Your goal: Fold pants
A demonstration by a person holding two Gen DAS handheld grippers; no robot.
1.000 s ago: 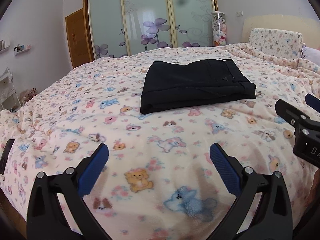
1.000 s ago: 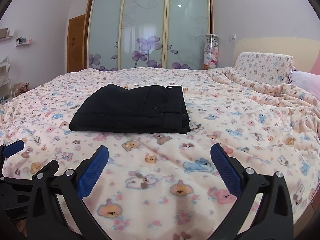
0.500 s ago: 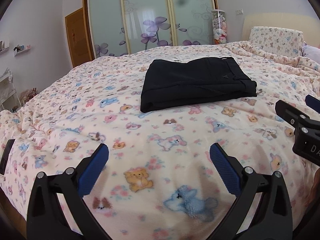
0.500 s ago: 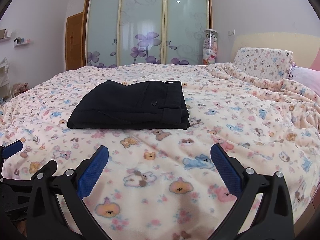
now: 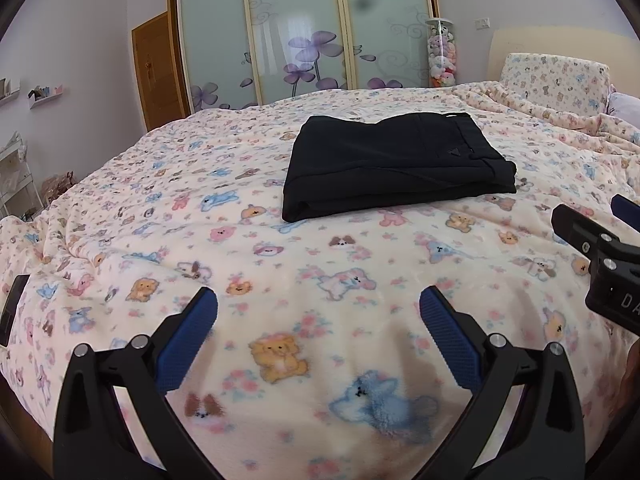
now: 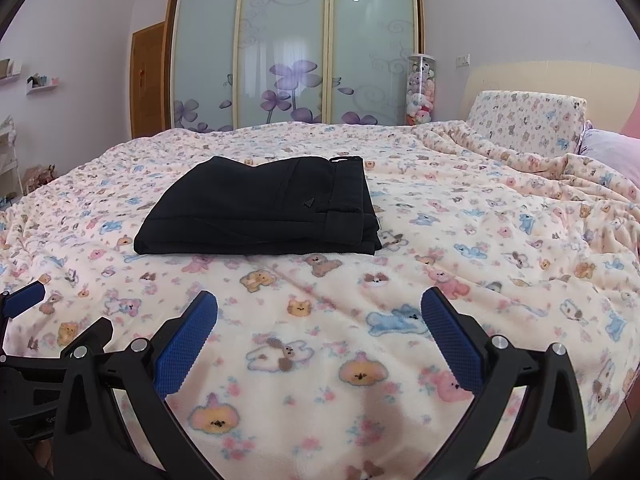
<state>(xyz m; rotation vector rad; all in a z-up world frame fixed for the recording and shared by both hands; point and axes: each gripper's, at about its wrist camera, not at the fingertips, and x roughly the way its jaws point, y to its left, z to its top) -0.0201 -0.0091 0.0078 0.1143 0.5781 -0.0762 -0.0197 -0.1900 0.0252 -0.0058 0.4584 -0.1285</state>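
Black pants (image 5: 394, 166) lie folded in compact rectangle mid-bed, on patterned blanket (image 5: 280, 272). My left gripper (image 5: 318, 320) and right gripper (image 6: 319, 320): jaws spread wide, empty, well short of pants. Folding looks complete; nothing evidently left.

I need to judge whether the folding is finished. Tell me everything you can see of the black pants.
The black pants lie folded into a flat, layered rectangle on the animal-print blanket, touching nothing else. The fabric looks smooth and matte, woven. The waistband end, with a belt loop and a small triangular emblem, faces the headboard side; the folded edge faces the opposite way. Layers stack fairly evenly. Both grippers hover apart from them.
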